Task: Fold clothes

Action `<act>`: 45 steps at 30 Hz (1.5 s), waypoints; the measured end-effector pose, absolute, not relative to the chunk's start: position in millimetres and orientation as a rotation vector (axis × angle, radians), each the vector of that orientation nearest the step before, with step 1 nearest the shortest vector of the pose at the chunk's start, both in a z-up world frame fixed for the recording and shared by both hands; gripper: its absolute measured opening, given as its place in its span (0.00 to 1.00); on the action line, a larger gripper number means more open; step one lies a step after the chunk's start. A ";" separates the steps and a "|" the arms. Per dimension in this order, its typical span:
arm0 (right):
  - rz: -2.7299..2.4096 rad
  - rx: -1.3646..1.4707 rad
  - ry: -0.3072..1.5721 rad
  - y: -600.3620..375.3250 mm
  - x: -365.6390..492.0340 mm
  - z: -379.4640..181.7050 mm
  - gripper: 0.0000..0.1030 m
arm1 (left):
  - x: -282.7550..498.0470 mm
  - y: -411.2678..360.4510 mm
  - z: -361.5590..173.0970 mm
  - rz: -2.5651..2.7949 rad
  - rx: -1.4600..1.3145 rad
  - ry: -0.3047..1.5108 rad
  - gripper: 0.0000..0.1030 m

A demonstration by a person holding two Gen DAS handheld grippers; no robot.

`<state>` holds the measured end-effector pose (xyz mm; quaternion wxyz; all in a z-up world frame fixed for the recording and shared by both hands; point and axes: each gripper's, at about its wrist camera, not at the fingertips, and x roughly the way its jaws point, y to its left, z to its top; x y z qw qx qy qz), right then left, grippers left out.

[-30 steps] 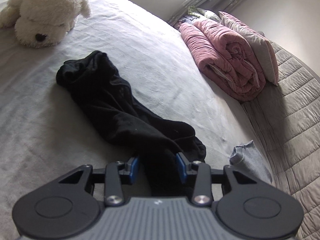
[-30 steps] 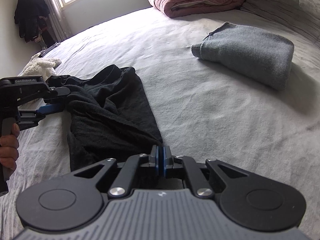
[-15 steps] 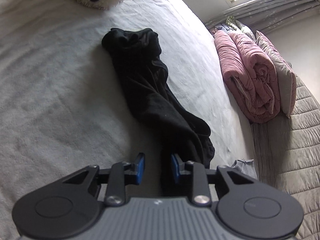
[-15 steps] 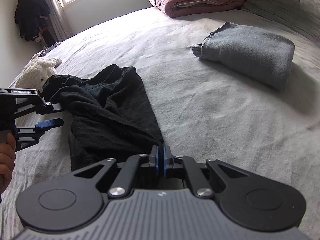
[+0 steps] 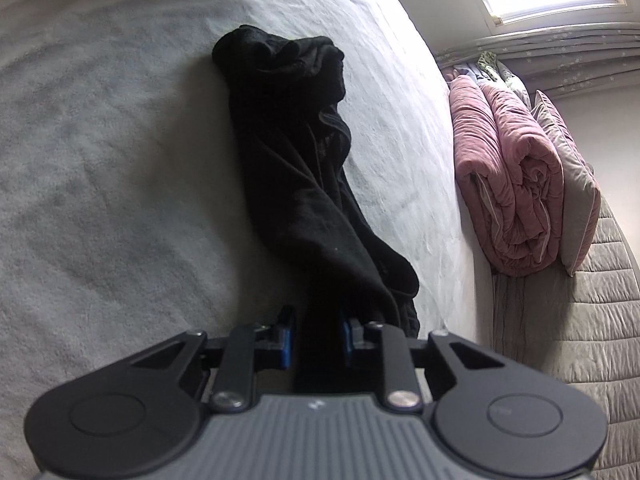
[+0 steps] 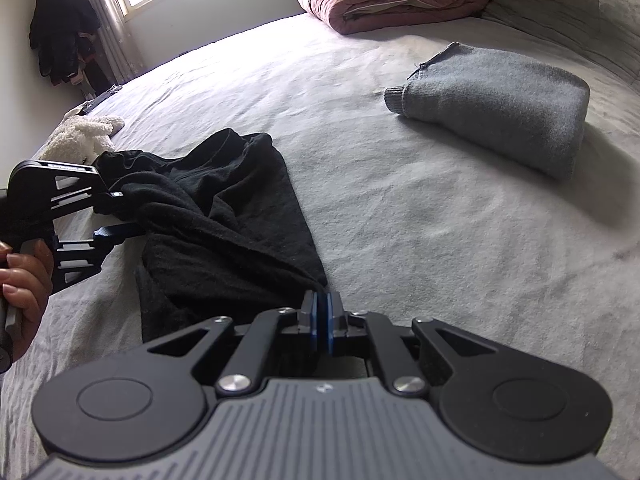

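Left tongs (image 5: 316,334) closing, right tongs (image 6: 321,320) clamped (tightly)

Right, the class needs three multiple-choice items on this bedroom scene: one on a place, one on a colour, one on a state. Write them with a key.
1. The toy lies: A on the bed; B on the floor; C on a chair.
2. The crumpled garment is: A grey; B black; C pink.
3. The sweater is: A hanging; B spread flat; C folded.
Key: 1 A, it rests near the bed's far edge; 2 B, the cloth is black throughout; 3 C, it lies as a compact stack.
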<state>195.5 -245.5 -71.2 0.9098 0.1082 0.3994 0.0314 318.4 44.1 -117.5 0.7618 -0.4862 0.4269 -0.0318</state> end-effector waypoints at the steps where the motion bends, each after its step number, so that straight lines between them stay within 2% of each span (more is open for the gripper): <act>1: 0.065 0.223 0.823 -245.4 195.3 -71.1 0.05 | 319.3 43.1 -118.4 -0.071 -1.063 0.932 0.04; 18: 0.145 0.156 0.769 -234.3 177.0 -49.5 0.05 | 243.0 70.1 -54.8 0.023 -0.825 0.744 0.01; 37: 0.403 -0.046 0.686 -189.0 107.6 -35.5 0.05 | 84.0 117.9 -29.5 0.105 -0.694 0.603 0.01; 45: 0.541 -0.156 0.723 -166.8 79.9 -32.0 0.05 | 17.1 133.3 -26.4 0.118 -0.629 0.594 0.01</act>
